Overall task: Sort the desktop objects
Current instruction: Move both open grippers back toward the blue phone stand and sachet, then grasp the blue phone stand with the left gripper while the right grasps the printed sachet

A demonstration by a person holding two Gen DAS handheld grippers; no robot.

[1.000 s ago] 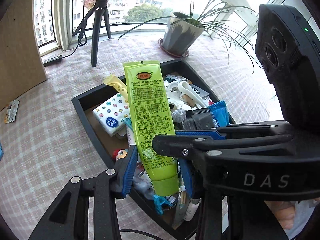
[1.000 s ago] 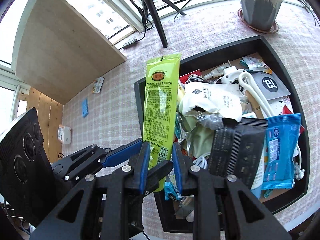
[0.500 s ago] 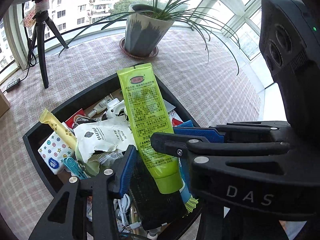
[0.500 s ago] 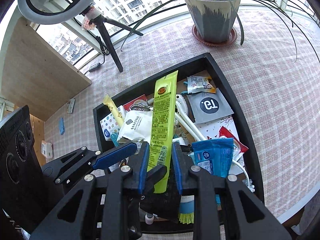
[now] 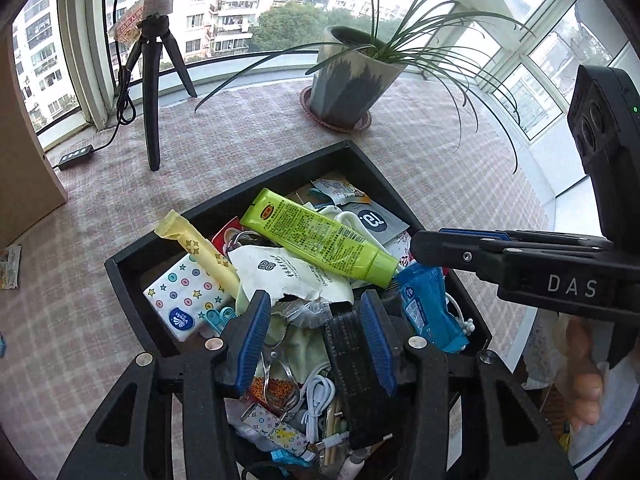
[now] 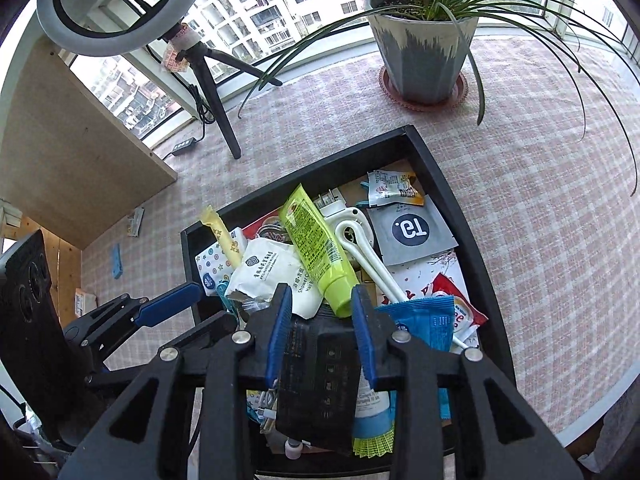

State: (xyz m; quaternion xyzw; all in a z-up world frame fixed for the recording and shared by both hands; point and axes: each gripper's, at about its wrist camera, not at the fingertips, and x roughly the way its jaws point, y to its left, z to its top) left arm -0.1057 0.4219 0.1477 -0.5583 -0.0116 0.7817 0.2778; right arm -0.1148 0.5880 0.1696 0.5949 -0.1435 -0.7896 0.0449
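Observation:
A lime-green tube point(image 5: 320, 242) lies on top of the clutter in the black tray point(image 5: 132, 300); it also shows in the right wrist view point(image 6: 318, 250), cap end towards me. My left gripper point(image 5: 314, 338) is open and empty, above the tray's near part. My right gripper point(image 6: 320, 330) is open and empty, just short of the tube's cap, over a black packet point(image 6: 316, 380). The tray point(image 6: 472, 240) also holds a blue packet point(image 6: 420, 326), a white pouch point(image 6: 266, 272), a star-print tissue pack point(image 5: 184, 296) and a yellow sachet point(image 5: 200, 248).
A potted plant point(image 6: 424, 48) stands beyond the tray on the checked tablecloth. A tripod point(image 5: 154, 92) with a ring light stands at the back left. A wooden board point(image 6: 72, 140) is at the left. Small packets point(image 6: 117, 260) lie on the cloth left of the tray.
The right gripper has opened and let go of the green tube, which now lies flat on the tray's contents. Both grippers have drawn back.

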